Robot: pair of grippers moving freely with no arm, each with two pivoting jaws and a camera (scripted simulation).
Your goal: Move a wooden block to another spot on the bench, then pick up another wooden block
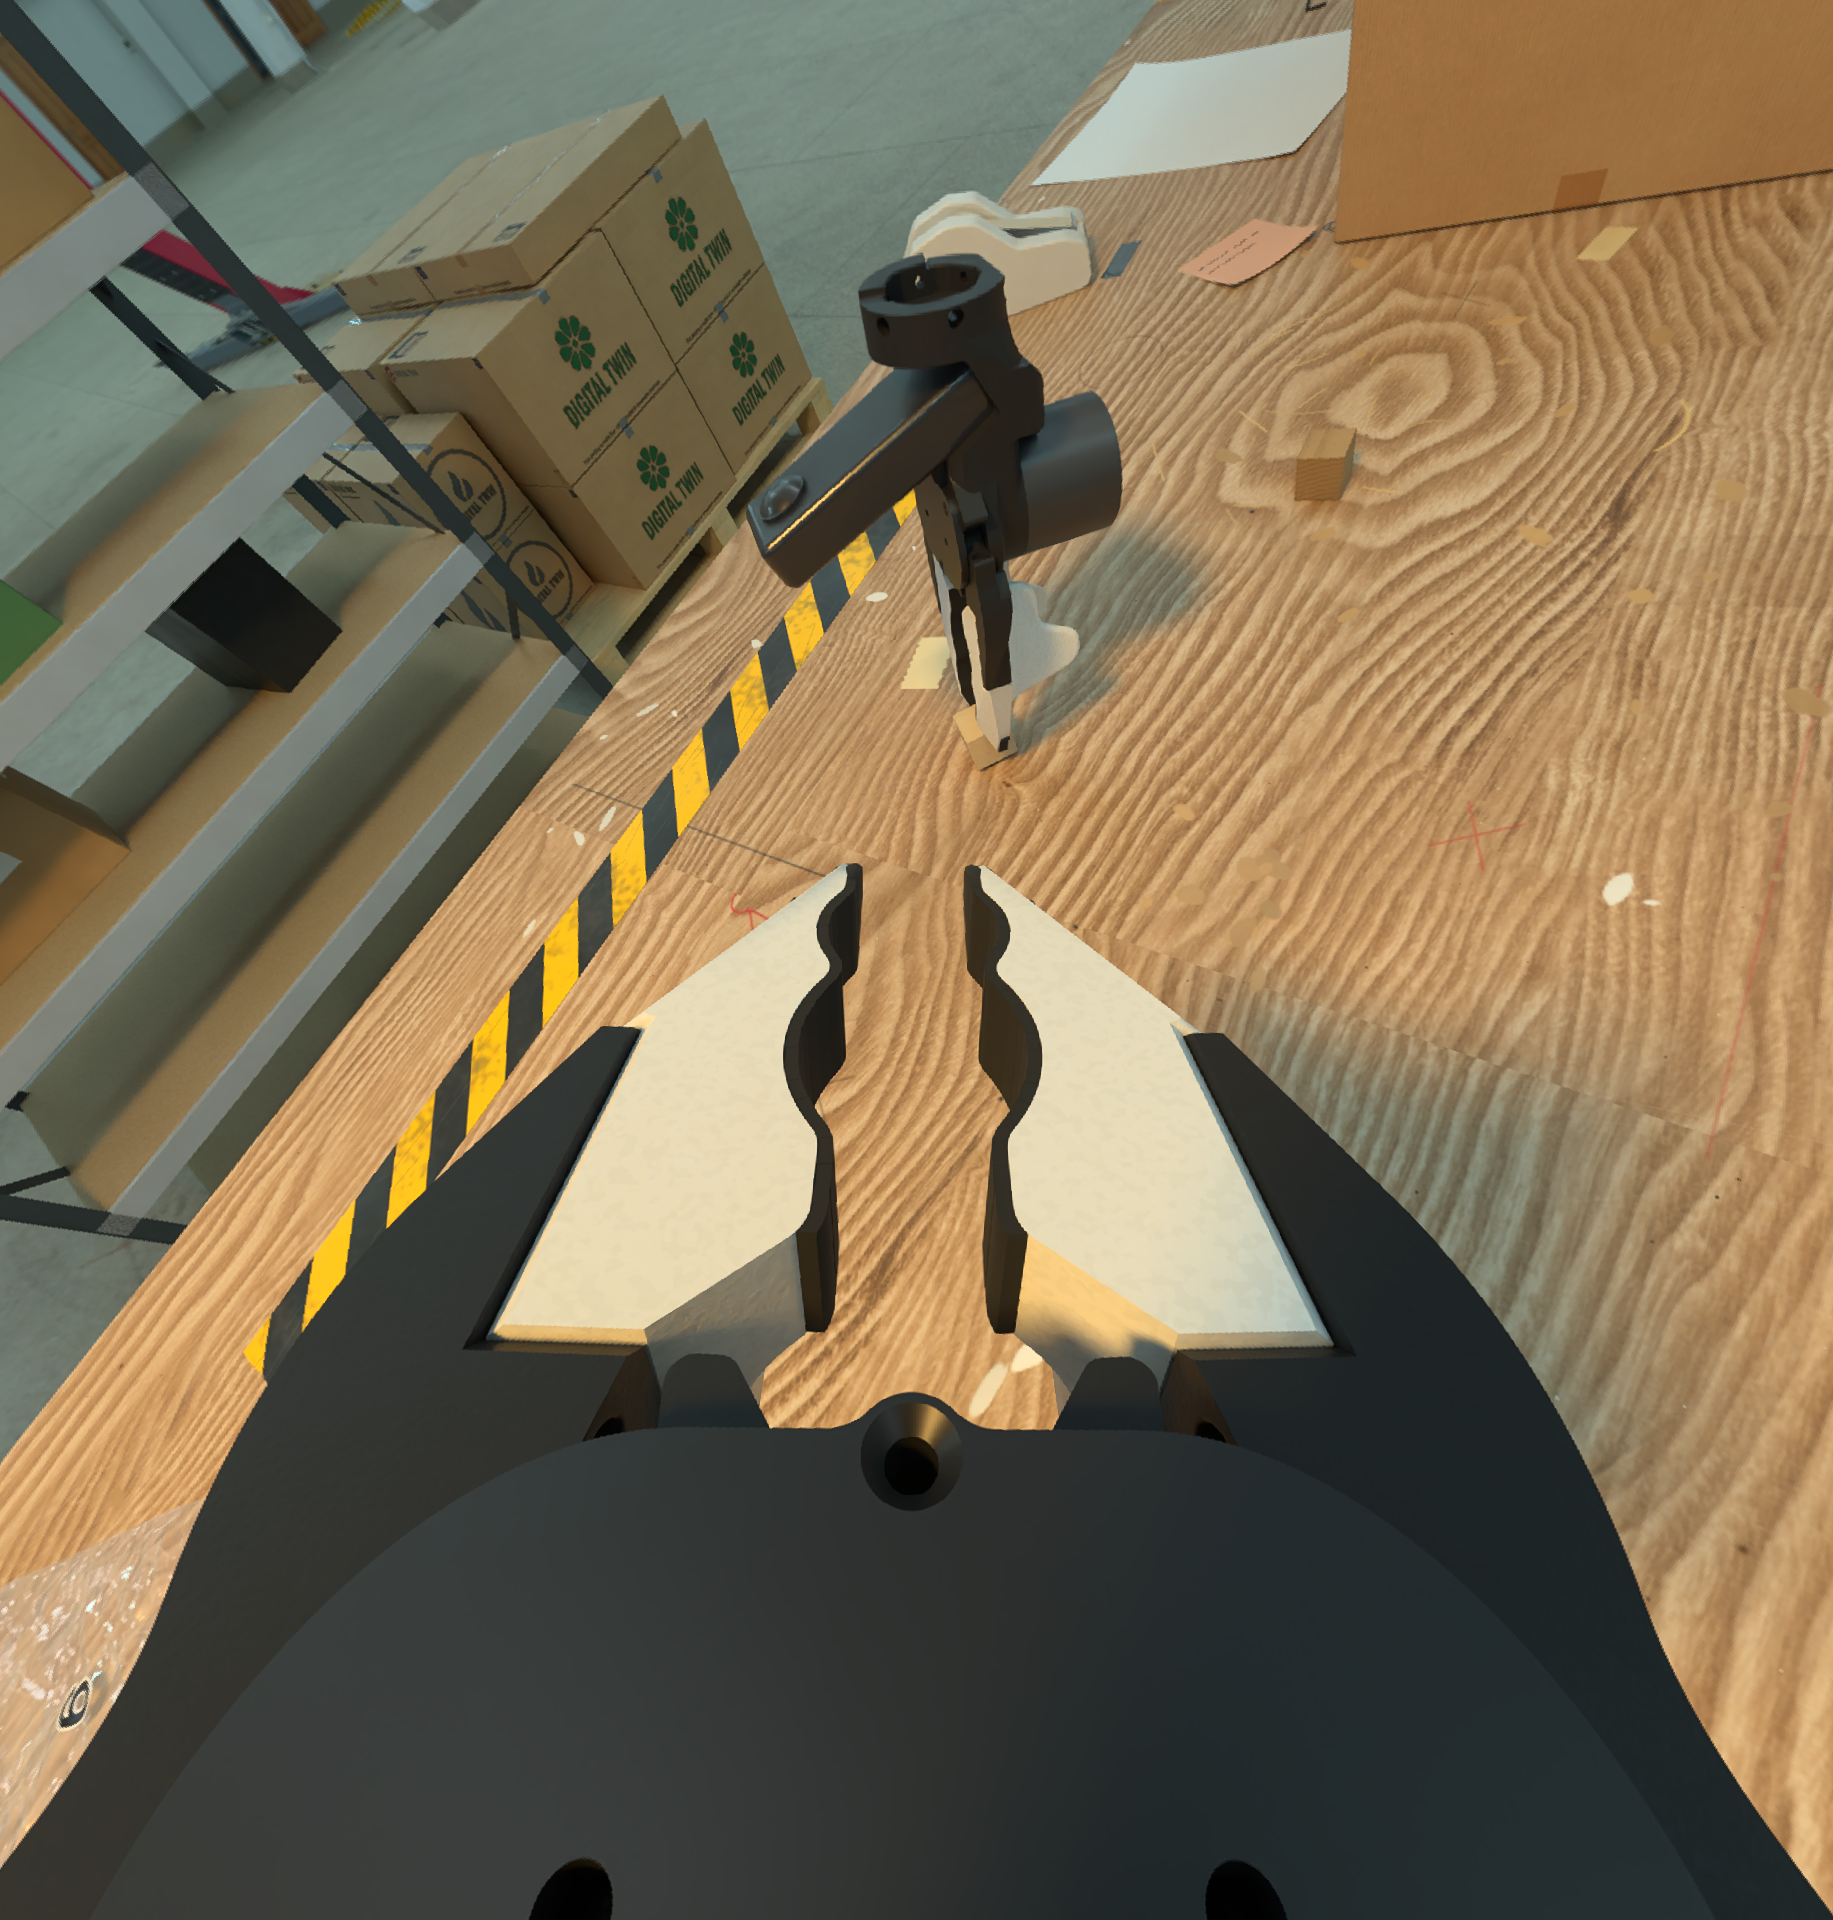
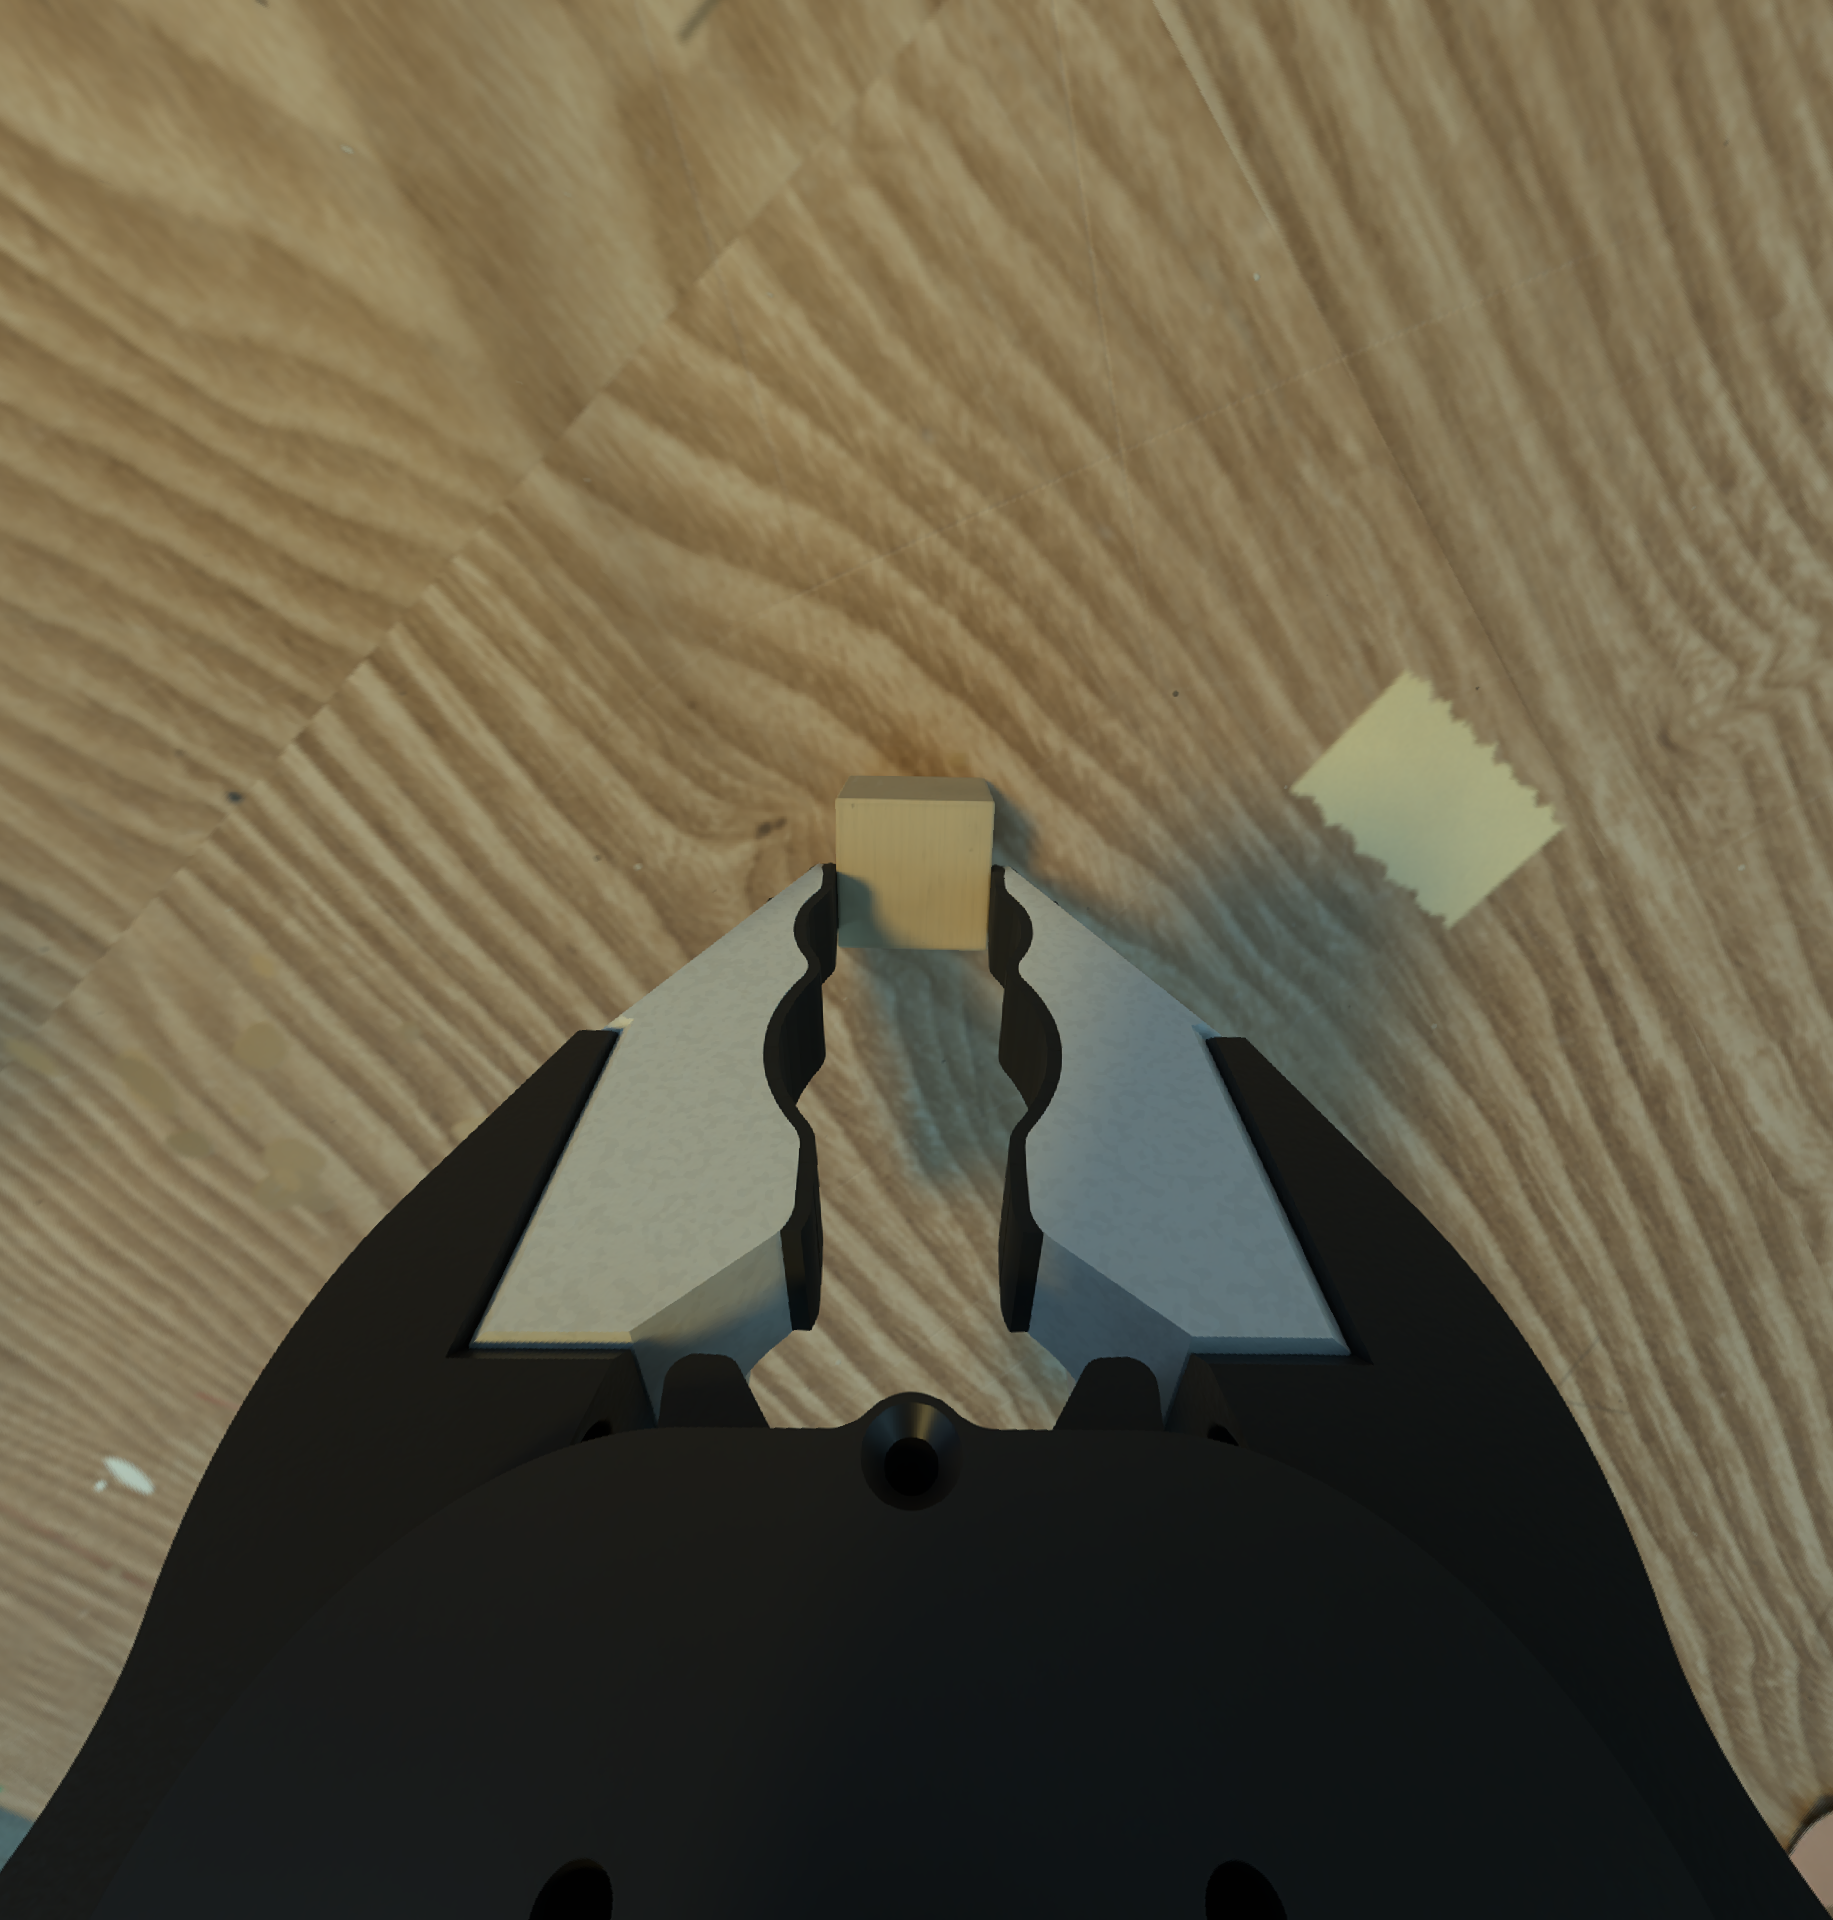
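Between the tips of my right tongs [image 2: 914, 894] sits a small pale wooden block [image 2: 914, 868], a plain cube resting on the bench [image 2: 372, 416]. Both tips touch its side faces, so the tongs look closed on it, gripping only its near half. From my left view the same block [image 1: 979, 740] shows at the foot of the right tongs [image 1: 985, 727], which point straight down, with the block on or just off the wood; I cannot tell which.

It should handle as light, stiff and dry, not fragile. Its flat, parallel sides are the place to hold. With so shallow a bite it could twist or slip out, so I judge a deeper, centred hold safer.

My left tongs [image 1: 912, 883] hover over bare bench, narrowly parted and holding nothing.

A second block [image 1: 1322, 468] stands well apart, farther along the bench. A torn scrap of tape [image 2: 1426, 800] lies near the held block. Beyond are a large cardboard box [image 1: 1618, 104], a white sheet [image 1: 1203, 104], and a yellow-black stripe [image 1: 683, 769] along the bench edge.
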